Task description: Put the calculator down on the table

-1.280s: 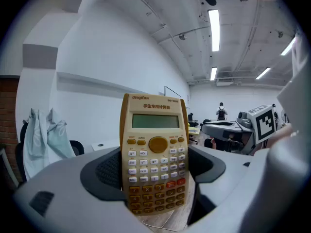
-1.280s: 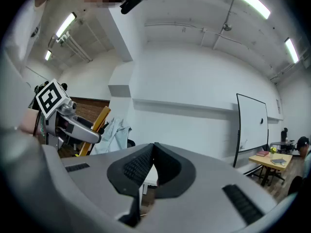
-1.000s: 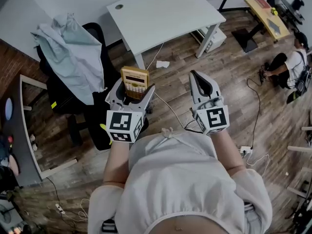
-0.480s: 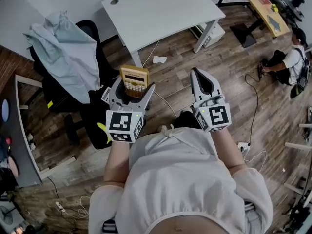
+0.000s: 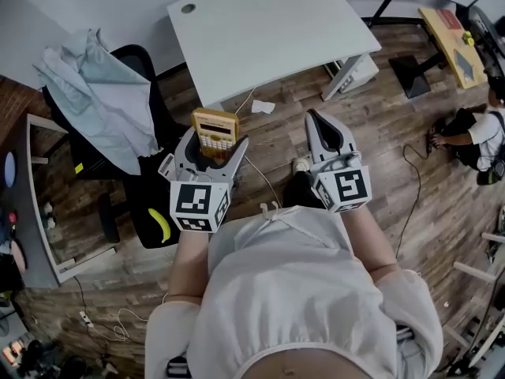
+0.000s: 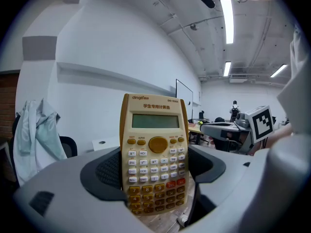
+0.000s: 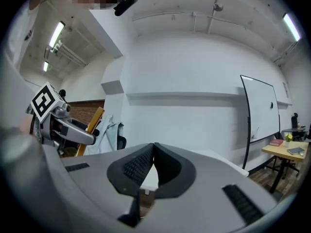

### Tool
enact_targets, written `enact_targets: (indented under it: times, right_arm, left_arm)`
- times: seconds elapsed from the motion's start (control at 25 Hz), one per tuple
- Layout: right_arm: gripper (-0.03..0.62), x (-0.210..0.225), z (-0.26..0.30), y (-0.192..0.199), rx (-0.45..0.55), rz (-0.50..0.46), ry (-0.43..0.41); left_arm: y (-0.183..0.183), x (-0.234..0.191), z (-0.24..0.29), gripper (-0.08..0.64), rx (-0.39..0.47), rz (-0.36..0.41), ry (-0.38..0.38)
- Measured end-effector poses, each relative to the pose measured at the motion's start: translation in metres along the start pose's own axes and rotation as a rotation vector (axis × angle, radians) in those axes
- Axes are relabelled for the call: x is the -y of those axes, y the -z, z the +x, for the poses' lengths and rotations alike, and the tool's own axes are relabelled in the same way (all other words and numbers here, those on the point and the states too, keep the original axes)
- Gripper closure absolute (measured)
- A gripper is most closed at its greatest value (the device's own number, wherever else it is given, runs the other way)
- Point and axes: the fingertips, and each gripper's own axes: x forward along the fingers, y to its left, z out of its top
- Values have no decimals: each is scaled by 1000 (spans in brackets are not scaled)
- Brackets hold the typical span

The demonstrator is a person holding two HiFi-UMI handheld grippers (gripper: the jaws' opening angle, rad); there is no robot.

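Observation:
A yellow-tan calculator [image 5: 215, 131] stands upright between the jaws of my left gripper [image 5: 211, 150], keys and screen facing the camera in the left gripper view, where the calculator [image 6: 154, 159] fills the middle. The left gripper [image 6: 155, 178] is shut on its lower half. My right gripper [image 5: 321, 128] is shut with nothing in it; in the right gripper view its pads [image 7: 153, 165] meet at the tips. Both grippers hang over the wooden floor, short of the white table [image 5: 268, 28] ahead.
A black office chair [image 5: 150, 172] draped with a pale cloth [image 5: 99, 85] stands at the left. A grey desk edge [image 5: 35, 204] runs down the far left. Cables [image 5: 264, 181] lie on the floor. A person [image 5: 473, 129] sits on the floor at the right.
The view has moved forward: the white table now lies closer and larger ahead. Both grippers keep their pose, the calculator still held in the left one.

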Motion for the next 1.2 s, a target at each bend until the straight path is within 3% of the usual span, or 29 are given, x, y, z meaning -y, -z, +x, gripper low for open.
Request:
enact_targets:
  times: [0.52,0.84,1.2]
  right_arm:
    - [589,177,148,7,-24,-15,-209]
    - [589,200,220,17,-55,1,-309]
    - [589,200,314,40,-114,-5,-369]
  left_arm:
    - [-53,-4,194,163,26,-58,-224]
    - [-58,-33,251,164,-20,-89,-299]
    - [-38,-103,313,164,-78,-150,-331]
